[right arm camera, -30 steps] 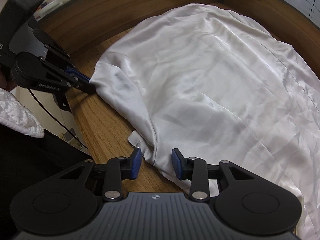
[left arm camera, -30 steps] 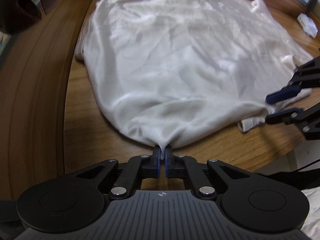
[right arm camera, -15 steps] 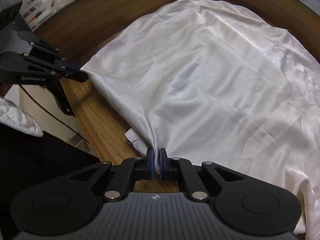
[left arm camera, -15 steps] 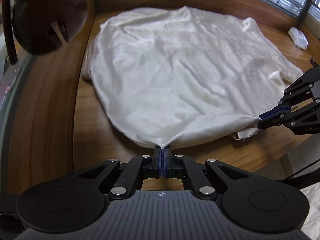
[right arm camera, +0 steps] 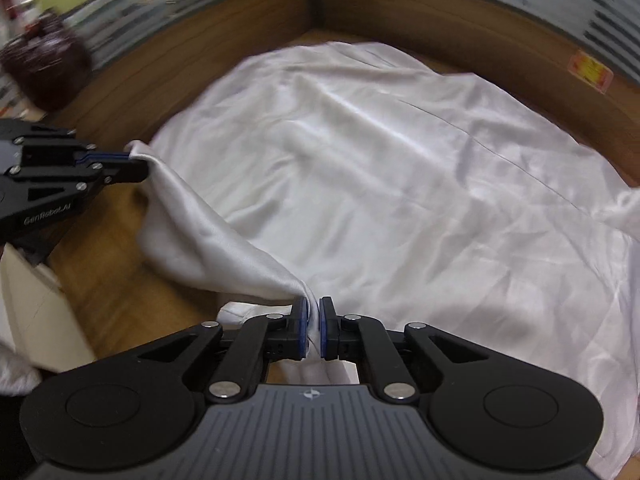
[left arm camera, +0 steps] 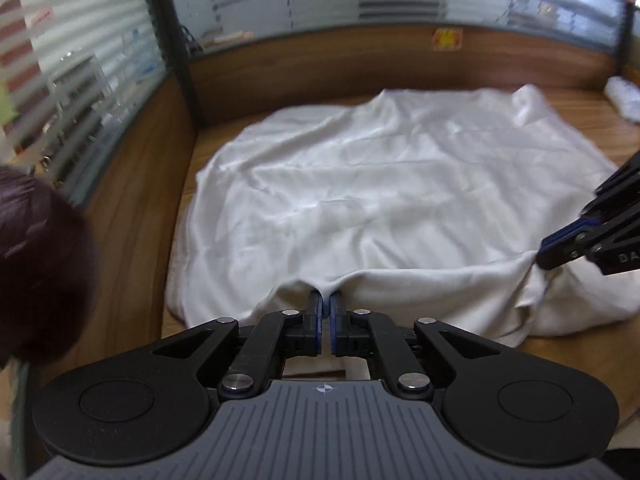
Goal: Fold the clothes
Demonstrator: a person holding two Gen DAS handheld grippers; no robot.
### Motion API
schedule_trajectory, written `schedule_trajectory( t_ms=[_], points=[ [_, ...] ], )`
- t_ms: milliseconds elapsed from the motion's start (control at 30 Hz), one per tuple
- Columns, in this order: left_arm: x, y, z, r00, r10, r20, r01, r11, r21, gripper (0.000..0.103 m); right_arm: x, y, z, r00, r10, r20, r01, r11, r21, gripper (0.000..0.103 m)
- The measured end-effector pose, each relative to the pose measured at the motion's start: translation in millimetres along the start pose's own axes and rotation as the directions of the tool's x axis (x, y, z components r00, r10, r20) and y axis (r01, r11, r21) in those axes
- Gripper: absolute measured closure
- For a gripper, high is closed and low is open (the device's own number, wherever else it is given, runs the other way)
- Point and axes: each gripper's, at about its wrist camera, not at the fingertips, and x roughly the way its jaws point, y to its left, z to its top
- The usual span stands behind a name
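A white satin garment (left arm camera: 380, 200) lies spread over the wooden desk (left arm camera: 176, 248). My left gripper (left arm camera: 326, 308) pinches the near hem at its left end and holds it off the desk. Its jaws are opening slightly, with cloth still between the pads. In the right wrist view the same garment (right arm camera: 400, 180) fills the middle. My right gripper (right arm camera: 314, 314) grips the hem's right end, its jaws easing apart around the fabric. Between the two grippers the lifted hem sags. Each gripper shows in the other's view: the right gripper (left arm camera: 548, 250) and the left gripper (right arm camera: 132, 164).
Wooden partition walls topped with glass (left arm camera: 320, 56) close the desk at the back and left. A dark maroon round object (left arm camera: 36, 260) sits by the left wall. A white pack (left arm camera: 622, 98) lies at the far right. The desk's near edge (right arm camera: 100, 280) is below the left gripper.
The right gripper shut on the hem. Both grippers then raised the hem and carried it forward over the garment, so the views now tilt up toward the partitions.
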Motion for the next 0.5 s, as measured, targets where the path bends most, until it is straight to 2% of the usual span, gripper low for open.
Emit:
schedule_trajectory(
  t_ms=[100,133,200,367,433,500],
  points=[
    [5.3,1.3,4.1,1.0,-0.011,-0.024,0.011,1.0,-0.008,0.09,3.4,-5.7,1.0,0.999,-0.046,0.005,0.046,0.999,0.002,0.085],
    [4.1,2.9,2.8,1.0,-0.015,-0.026,0.015,1.0,-0.012,0.081,1.8,-7.2,0.8,0.999,-0.049,0.01,0.049,0.999,0.002,0.082],
    [0.9,6.0,-1.8,0.999,-0.02,-0.032,0.019,1.0,-0.018,0.072,-5.5,-6.1,-2.2,0.999,-0.03,0.015,0.03,1.0,-0.007,0.075],
    [-4.9,13.8,-21.0,0.996,-0.025,-0.085,0.021,0.999,-0.043,0.071,-16.5,8.0,-11.3,1.0,0.019,-0.009,-0.019,0.999,-0.046,0.074],
    [-5.0,16.2,-29.2,0.993,-0.03,-0.113,0.025,0.998,-0.054,0.071,-20.8,16.9,-15.5,0.999,0.044,-0.009,-0.044,0.998,-0.054,0.072],
    [-3.3,15.8,-36.7,0.99,-0.039,-0.136,0.032,0.998,-0.054,0.071,-24.2,23.7,-16.9,0.998,0.065,-0.005,-0.066,0.996,-0.055,0.065]
  ],
)
